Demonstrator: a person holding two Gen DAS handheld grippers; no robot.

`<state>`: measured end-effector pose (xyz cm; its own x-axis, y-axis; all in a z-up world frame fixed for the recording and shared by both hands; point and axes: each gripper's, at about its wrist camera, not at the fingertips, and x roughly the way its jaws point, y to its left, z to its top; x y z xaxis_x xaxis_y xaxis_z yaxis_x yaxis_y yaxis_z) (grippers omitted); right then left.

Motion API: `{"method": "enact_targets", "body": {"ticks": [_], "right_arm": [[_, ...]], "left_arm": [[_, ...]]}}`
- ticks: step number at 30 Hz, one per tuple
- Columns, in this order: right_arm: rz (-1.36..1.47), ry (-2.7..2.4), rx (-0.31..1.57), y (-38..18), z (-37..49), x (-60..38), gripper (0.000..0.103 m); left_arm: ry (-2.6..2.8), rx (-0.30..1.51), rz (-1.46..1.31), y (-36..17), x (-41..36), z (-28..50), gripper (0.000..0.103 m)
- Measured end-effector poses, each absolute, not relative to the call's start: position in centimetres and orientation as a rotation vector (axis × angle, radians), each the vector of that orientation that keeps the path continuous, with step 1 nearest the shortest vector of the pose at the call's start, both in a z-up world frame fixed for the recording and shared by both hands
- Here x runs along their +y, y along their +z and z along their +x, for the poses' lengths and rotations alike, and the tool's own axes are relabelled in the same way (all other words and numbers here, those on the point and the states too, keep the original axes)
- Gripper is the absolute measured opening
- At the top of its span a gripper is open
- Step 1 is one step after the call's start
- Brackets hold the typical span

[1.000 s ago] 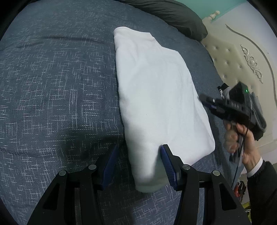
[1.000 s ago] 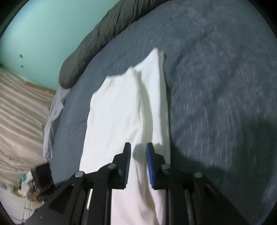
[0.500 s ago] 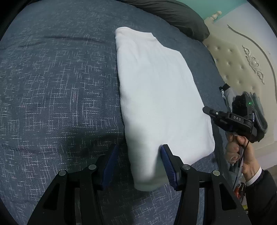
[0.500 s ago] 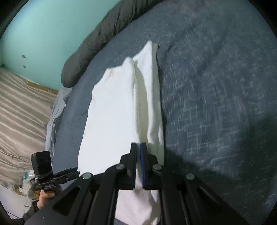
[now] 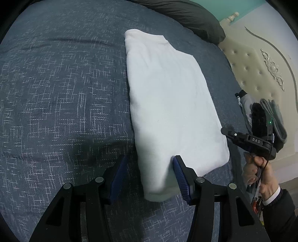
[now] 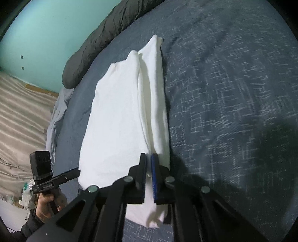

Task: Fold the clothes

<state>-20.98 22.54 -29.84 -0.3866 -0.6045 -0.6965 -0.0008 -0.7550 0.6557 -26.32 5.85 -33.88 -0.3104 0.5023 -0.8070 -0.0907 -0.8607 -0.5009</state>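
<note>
A dark blue patterned bed (image 5: 65, 93) is filling the room, with a grey pillow (image 5: 186, 14) lying along its far edge, a teal wall (image 6: 46, 28) behind that and a cream tufted headboard (image 5: 260, 61) standing off at two o'clock in the left wrist view. The white cloth (image 5: 167, 102) is lying folded flat on the cover as a long slab, running in that view from near six o'clock up toward twelve. The left claw (image 5: 150, 176) is hanging over the cloth's near corner with its jaws standing about half wide: one blue pad is sitting on the cloth's near edge, the other is over bare cover, just beside the fold. At three o'clock there, a hand (image 5: 258, 171) in a dark sleeve is holding the right claw (image 6: 149, 176) by its grip. That claw's jaws are sitting all but closed over the cloth's near end, close to its folded edge; I cannot tell whether any cloth is being pinched between them.
</note>
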Motion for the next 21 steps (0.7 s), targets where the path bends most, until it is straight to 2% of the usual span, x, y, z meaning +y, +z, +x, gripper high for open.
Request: {"method": "enact_targets", "body": {"ticks": [4,5,6,7,8,9,12,17,21], "right_arm": [[1.484,-2.193,-0.847,-29.4,-20.4,23.7,0.006],[1.491,-2.188,-0.860,-29.3,-20.3,24.0,0.006],[1.501,-2.174,-0.876,-29.2,-20.1,24.2,0.012],[1.512,-2.158,-0.892,-29.3,-20.1,24.3,0.020],[1.522,-2.138,-0.914,-29.4,-20.0,24.3,0.039],[1.526,-2.108,-0.945,-29.5,-19.8,24.4,0.046],[1.527,-2.041,-0.982,-29.9,-19.3,24.1,0.048],[1.627,-2.008,-0.869,-31.0,-19.2,22.4,0.050],[1.655,-2.001,-0.864,-31.7,-19.4,22.1,0.050]], "left_arm": [[2.180,-0.516,-1.570,-34.0,4.7,-26.8,0.056],[2.179,-0.518,-1.571,-34.1,4.6,-26.9,0.060],[2.179,-0.520,-1.571,-34.1,4.4,-27.0,0.065],[2.174,-0.527,-1.573,-34.2,4.3,-27.0,0.066],[2.147,-0.565,-1.578,-34.6,4.4,-27.0,0.067],[2.120,-0.602,-1.582,-34.9,4.4,-27.0,0.069],[2.075,-0.668,-1.589,-35.8,4.5,-27.0,0.072],[2.040,-0.729,-1.581,-36.7,4.9,-27.1,0.074],[2.012,-0.752,-1.576,-37.2,5.4,-27.2,0.075]]}}
